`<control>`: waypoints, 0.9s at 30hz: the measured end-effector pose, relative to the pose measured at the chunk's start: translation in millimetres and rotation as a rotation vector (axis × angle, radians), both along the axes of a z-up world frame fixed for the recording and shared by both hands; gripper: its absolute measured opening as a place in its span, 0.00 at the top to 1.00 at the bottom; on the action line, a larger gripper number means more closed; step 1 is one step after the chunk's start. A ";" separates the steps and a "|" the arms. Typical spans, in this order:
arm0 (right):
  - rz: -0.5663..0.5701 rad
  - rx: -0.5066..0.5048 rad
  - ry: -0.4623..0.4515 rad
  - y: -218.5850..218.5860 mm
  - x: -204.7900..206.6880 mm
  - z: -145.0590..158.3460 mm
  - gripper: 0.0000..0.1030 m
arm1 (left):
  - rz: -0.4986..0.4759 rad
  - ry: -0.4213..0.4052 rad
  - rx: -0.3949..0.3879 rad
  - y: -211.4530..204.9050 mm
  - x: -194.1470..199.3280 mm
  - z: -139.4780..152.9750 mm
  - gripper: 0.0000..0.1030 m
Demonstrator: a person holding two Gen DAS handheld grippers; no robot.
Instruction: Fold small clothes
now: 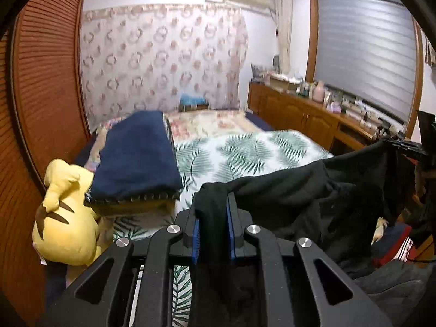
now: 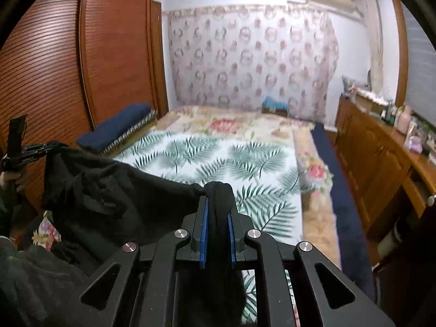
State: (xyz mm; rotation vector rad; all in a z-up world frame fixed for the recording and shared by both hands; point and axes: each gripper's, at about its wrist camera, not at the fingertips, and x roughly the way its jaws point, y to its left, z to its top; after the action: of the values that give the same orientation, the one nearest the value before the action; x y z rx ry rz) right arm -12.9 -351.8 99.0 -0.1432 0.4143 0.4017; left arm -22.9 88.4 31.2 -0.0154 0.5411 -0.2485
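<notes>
A black garment [image 1: 294, 199] hangs stretched in the air above the bed between my two grippers. My left gripper [image 1: 213, 207] is shut on one bunched corner of it, the cloth pinched between the blue pads [image 1: 195, 231]. In the right wrist view the same black garment [image 2: 114, 193] sags to the left, and my right gripper [image 2: 218, 207] is shut on its other corner. Each view shows the opposite gripper at its edge: the right gripper [image 1: 406, 147] at far right, the left gripper [image 2: 27, 152] at far left with a hand below it.
The leaf-print sheet [image 2: 218, 158] covers the bed below. A folded navy blanket [image 1: 139, 158] and a yellow plush toy [image 1: 65, 218] lie at the bed's left side by the wooden wardrobe [image 2: 81, 54]. A wooden sideboard [image 2: 381, 158] with bottles runs along the right wall.
</notes>
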 end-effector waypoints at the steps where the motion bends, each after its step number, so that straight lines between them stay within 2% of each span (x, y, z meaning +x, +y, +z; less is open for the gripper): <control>1: -0.005 0.003 -0.014 -0.8 -5.3 5.0 0.89 | 0.000 -0.017 -0.002 -0.2 -3.5 6.1 0.84; 4: -0.005 0.019 -0.062 -0.9 -25.8 19.8 0.89 | -0.021 -0.073 -0.018 -3.8 -14.2 30.3 0.84; 14: -0.005 0.030 -0.281 0.9 -99.4 83.5 0.89 | -0.064 -0.272 0.025 -19.1 -25.1 117.1 0.84; 16: -0.015 0.013 -0.314 -1.7 -106.9 98.1 0.89 | -0.083 -0.305 0.089 -28.6 -19.0 137.2 0.84; 19: -0.050 -0.037 -0.352 -2.5 -111.5 118.0 0.89 | -0.098 -0.353 0.137 -35.6 -12.8 162.9 0.84; 22: -0.081 -0.059 -0.400 -3.2 -122.8 138.5 0.89 | -0.105 -0.403 0.122 -32.8 -6.4 192.9 0.84; 25: -0.100 -0.055 -0.437 1.0 -133.9 151.9 0.89 | -0.096 -0.434 0.109 -27.9 -1.3 210.7 0.84; 27: -0.145 -0.073 -0.445 4.7 -129.6 159.2 0.89 | -0.073 -0.444 0.137 -30.8 8.5 215.2 0.84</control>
State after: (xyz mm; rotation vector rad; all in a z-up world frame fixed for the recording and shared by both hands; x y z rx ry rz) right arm -142.5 -347.1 258.2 -0.2653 -0.0006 0.2029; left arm -14.3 57.6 246.4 0.1888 0.1159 -0.2764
